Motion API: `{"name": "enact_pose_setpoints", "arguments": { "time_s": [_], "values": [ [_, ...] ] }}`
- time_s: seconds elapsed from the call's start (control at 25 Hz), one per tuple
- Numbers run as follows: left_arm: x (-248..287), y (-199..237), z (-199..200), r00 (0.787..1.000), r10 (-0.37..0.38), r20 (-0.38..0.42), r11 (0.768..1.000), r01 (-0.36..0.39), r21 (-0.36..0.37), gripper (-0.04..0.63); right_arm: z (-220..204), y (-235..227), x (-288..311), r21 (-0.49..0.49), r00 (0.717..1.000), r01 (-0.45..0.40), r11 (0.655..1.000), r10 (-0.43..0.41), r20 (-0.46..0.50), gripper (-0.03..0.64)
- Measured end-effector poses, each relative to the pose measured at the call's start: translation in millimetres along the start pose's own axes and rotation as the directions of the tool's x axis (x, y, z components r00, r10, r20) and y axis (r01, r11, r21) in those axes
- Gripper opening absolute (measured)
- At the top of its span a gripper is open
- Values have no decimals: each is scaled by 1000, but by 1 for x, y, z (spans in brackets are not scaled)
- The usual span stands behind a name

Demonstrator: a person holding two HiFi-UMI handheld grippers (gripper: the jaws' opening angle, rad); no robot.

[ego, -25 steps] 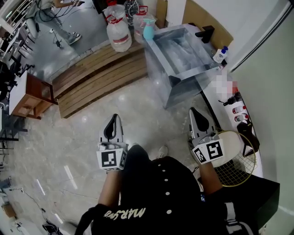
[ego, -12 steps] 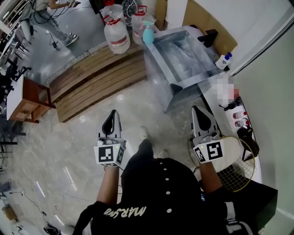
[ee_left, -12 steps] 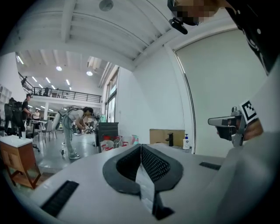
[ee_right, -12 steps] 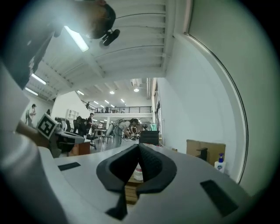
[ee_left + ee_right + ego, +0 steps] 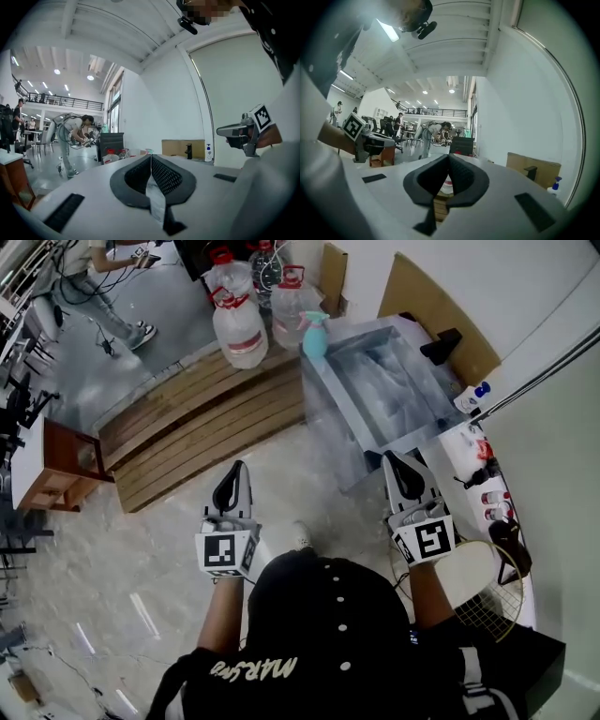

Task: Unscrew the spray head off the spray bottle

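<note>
A teal spray bottle with a pink spray head (image 5: 314, 334) stands at the far corner of the steel sink (image 5: 330, 401), well ahead of both grippers. My left gripper (image 5: 235, 469) is held out level over the marble floor, jaws shut with nothing between them (image 5: 151, 157). My right gripper (image 5: 390, 458) is beside it, near the sink's front edge, also shut and empty (image 5: 448, 157). Each gripper shows in the other's view: the right gripper (image 5: 236, 131), the left gripper (image 5: 378, 139). A small white bottle with a blue top (image 5: 474, 396) stands on the counter at right.
Large water jugs (image 5: 240, 322) stand on a wooden platform (image 5: 187, 404) left of the sink. A racket (image 5: 489, 589) and small bottles (image 5: 489, 504) lie on the white counter at right. A wooden table (image 5: 45, 470) stands at far left, and a person (image 5: 98, 273) works beyond it.
Both grippers and the person holding them have moved forward across the floor toward the sink. Both pairs of jaws stayed shut and empty.
</note>
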State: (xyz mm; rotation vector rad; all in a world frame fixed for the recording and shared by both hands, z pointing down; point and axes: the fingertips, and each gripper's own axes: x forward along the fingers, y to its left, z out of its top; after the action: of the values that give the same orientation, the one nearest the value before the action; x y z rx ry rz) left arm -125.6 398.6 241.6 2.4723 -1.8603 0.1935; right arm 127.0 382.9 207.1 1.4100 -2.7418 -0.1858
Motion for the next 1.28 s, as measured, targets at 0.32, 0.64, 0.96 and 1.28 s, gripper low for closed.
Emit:
{"name": "enact_pose_setpoints", "arguments": {
  "time_s": [0.32,0.64,0.96,1.28],
  "values": [
    [50,47,10,998,-51,41,998,50,28,29,0,-23,66,85,996,63,994,-67,50,11],
    [100,61,-1,993,-119,17,993,118,24,29,-22,-49,111,141,993,112,984,-115,16,11],
    [185,62,-14,993,-111,-34,993,113,37,29,-45,-103,171,163,995,96,982,-98,9,11],
    [265,61,12,992,-123,-18,991,124,58,29,-40,-155,234,157,999,32,987,-36,23,11]
  ]
}}
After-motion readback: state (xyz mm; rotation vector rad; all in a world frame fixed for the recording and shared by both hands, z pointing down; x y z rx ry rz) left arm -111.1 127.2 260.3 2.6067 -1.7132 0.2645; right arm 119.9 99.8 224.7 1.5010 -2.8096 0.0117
